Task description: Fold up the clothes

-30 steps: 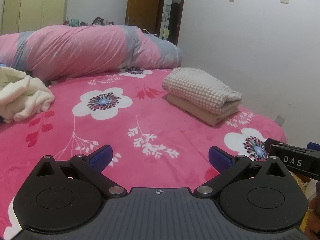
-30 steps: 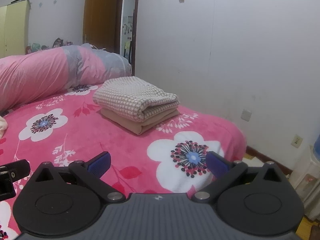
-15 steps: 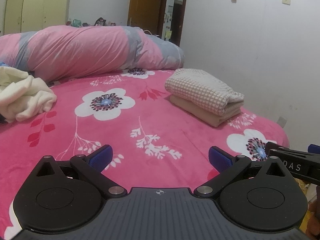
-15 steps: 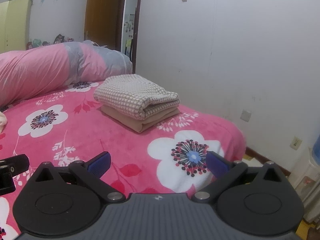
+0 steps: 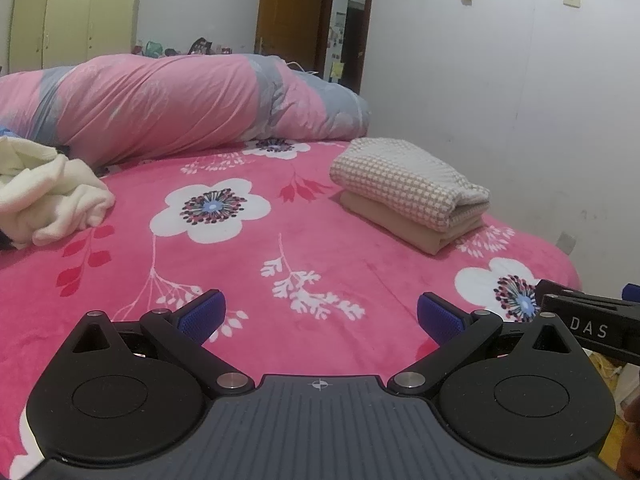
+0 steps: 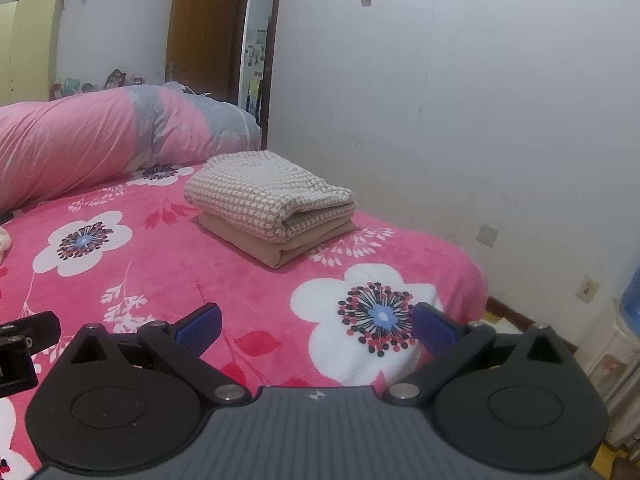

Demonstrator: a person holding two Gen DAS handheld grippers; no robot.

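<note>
A folded checked cloth (image 5: pixel 404 184) (image 6: pixel 268 192) lies on top of a folded tan cloth (image 5: pixel 408 228) (image 6: pixel 276 242) at the right side of the pink flowered bed (image 5: pixel 248 264) (image 6: pixel 168 256). A crumpled cream garment (image 5: pixel 44 192) lies at the bed's left edge. My left gripper (image 5: pixel 320 316) is open above the blanket near the front, with nothing between its blue pads. My right gripper (image 6: pixel 316 326) is open too, over a white flower print, well short of the folded stack. Part of the right gripper (image 5: pixel 592 324) shows at the right in the left wrist view.
A rolled pink and grey quilt (image 5: pixel 172 104) (image 6: pixel 100 136) lies across the far side of the bed. A white wall (image 6: pixel 460 120) runs close along the bed's right edge. A wooden door (image 5: pixel 292 20) and a yellow wardrobe (image 5: pixel 68 12) stand at the back.
Both views have shifted slightly, so the folded stack and bed features sit a little further right and higher. Both grippers stay open and empty.
</note>
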